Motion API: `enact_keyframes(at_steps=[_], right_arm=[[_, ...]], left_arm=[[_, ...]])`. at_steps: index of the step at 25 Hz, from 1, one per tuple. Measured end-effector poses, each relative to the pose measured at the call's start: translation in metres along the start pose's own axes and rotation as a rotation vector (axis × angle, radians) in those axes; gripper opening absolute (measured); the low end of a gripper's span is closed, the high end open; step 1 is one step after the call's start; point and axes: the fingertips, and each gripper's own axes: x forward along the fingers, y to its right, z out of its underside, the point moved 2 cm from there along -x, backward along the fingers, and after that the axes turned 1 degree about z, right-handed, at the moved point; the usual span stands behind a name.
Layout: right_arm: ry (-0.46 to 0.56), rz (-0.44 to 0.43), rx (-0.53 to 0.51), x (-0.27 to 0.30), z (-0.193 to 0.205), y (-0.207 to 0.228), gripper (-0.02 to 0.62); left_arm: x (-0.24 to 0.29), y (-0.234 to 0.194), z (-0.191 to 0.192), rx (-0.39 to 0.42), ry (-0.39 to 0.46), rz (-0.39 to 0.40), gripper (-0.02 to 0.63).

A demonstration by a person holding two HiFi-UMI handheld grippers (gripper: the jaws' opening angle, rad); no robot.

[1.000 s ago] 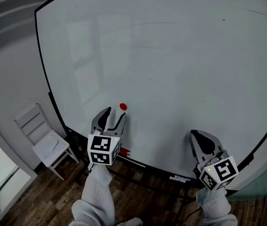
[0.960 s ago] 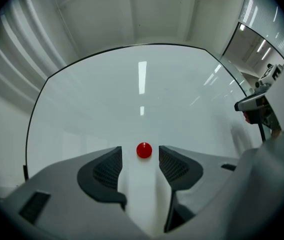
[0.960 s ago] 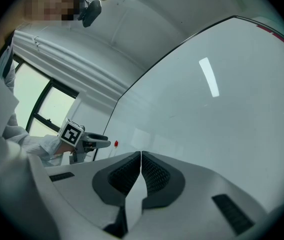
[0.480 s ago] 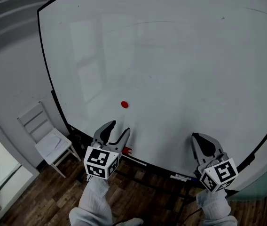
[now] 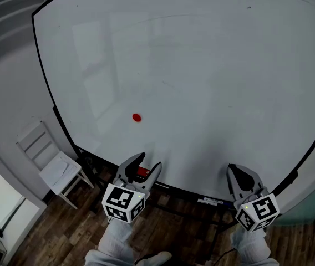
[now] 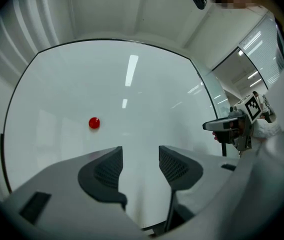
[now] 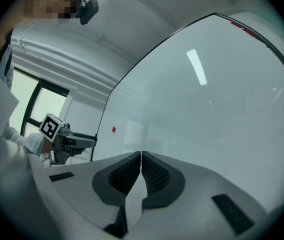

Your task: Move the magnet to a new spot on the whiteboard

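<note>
A small round red magnet (image 5: pixel 136 117) sticks to the large whiteboard (image 5: pixel 213 76), in its lower left part. In the left gripper view the magnet (image 6: pixel 94 123) shows up and left of the jaws. My left gripper (image 5: pixel 144 167) stands open and empty, below the magnet and well apart from it, near the board's bottom edge. My right gripper (image 5: pixel 238 175) hangs at the lower right with its jaws shut on nothing. The right gripper view shows the magnet (image 7: pixel 113 129) as a tiny red dot far left, beyond the left gripper (image 7: pixel 87 140).
A white chair (image 5: pixel 49 164) stands at the lower left beside the board. A red object (image 5: pixel 141 172) lies on the board's tray under the bottom edge. Dark wooden floor (image 5: pixel 46 231) spreads below. A glass partition (image 6: pixel 242 69) is at the right.
My left gripper has drawn back and down from the magnet, which stays stuck on the board. The head view has shifted slightly. The right gripper has hardly moved.
</note>
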Motion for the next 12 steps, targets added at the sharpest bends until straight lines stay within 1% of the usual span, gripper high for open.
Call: enact_keyframes(at_steps=[4, 7, 10, 12], right_arm=[[-0.026, 0.051, 0.053, -0.022, 0.017, 0.008, 0.029], [-0.043, 0.105, 0.093, -0.037, 0.029, 0.015, 0.029], [-0.051, 0.17, 0.12, -0.052, 0.044, 0.021, 0.029], [-0.062, 0.21, 0.132, -0.061, 0.055, 0.022, 0.029]], left_arm=[[0.008, 0.019, 0.013, -0.025, -0.012, 0.046, 0.227], [0.014, 0.035, 0.021, -0.053, -0.01, 0.085, 0.223], [0.019, 0.053, 0.031, -0.094, -0.005, 0.117, 0.188], [0.022, 0.065, 0.04, -0.118, -0.01, 0.137, 0.183]])
